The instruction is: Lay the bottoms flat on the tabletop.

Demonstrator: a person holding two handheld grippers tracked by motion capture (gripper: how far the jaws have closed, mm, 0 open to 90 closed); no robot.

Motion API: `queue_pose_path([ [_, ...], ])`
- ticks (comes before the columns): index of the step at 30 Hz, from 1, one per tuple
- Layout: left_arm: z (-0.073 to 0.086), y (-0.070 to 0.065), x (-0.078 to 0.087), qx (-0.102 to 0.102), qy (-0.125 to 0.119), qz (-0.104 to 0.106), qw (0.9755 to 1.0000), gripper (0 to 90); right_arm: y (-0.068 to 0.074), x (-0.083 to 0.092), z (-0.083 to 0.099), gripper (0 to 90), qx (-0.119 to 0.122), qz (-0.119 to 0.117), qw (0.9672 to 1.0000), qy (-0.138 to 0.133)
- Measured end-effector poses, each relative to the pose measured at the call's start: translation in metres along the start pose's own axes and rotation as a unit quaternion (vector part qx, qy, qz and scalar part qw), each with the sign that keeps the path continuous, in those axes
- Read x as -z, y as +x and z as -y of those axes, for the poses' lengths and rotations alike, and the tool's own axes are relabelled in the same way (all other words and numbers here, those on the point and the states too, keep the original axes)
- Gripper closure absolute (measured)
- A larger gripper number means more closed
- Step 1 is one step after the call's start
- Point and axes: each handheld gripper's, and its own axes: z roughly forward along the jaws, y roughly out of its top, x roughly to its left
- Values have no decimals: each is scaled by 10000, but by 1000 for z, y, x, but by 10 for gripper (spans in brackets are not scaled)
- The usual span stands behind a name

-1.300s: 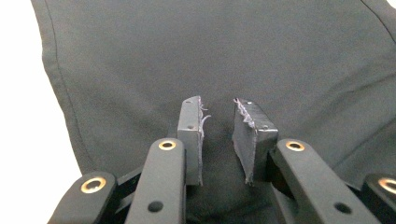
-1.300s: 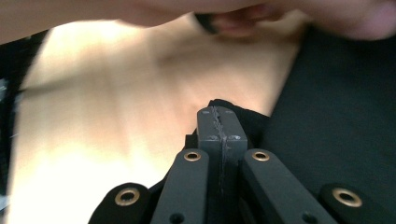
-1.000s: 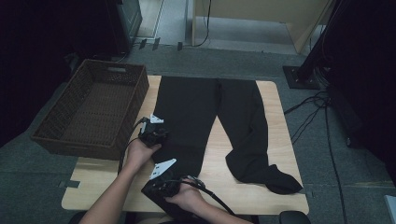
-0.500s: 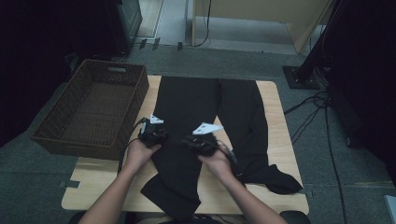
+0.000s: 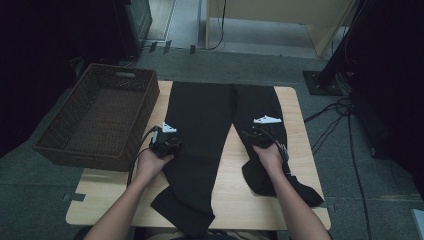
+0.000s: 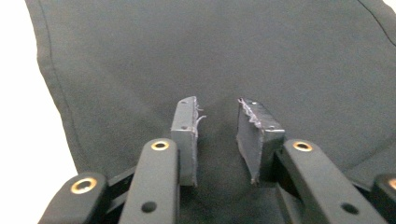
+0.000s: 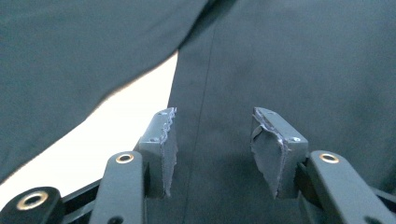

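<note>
Black trousers (image 5: 200,115) lie flat on the wooden table (image 5: 230,165), waist at the far side and legs pointing toward the person. My left gripper (image 5: 167,140) rests at the outer edge of the left leg. Its jaws (image 6: 217,105) have just been opening and stand apart over the cloth (image 6: 233,46), with nothing pinched between the pads. My right gripper (image 5: 257,131) sits over the right leg. Its jaws (image 7: 215,116) have also just been opening, with only flat fabric (image 7: 303,56) beneath and the inner seam running under the left pad (image 7: 163,140).
A brown wicker basket (image 5: 75,145) stands at the table's left edge, close to my left hand. Bare tabletop (image 7: 116,126) shows between the two legs. The right leg's hem is bunched near the front right corner (image 5: 305,192). Cables lie on the floor to the right.
The right hand has swept from the front edge by the left leg across to the right leg. The left hand has stayed put.
</note>
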Motion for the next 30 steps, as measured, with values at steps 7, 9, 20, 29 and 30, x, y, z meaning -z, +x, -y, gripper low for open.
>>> queue_pose_path([
  [7,-4,-2,-2,10,36,74,10000,619,8,-4,9,663,299,66,9995,-121],
  [9,-7,-3,-3,10,2,126,9999,555,9,-3,9,801,266,71,9996,-97],
  [20,-20,-11,-22,78,-127,344,9993,364,37,10,17,900,312,-220,9991,177],
  [29,2,-26,-2,-49,-1,442,9990,399,80,44,52,900,437,-861,9947,349],
  [30,5,-28,1,8,21,488,9988,409,86,50,58,900,473,-971,9935,366],
])
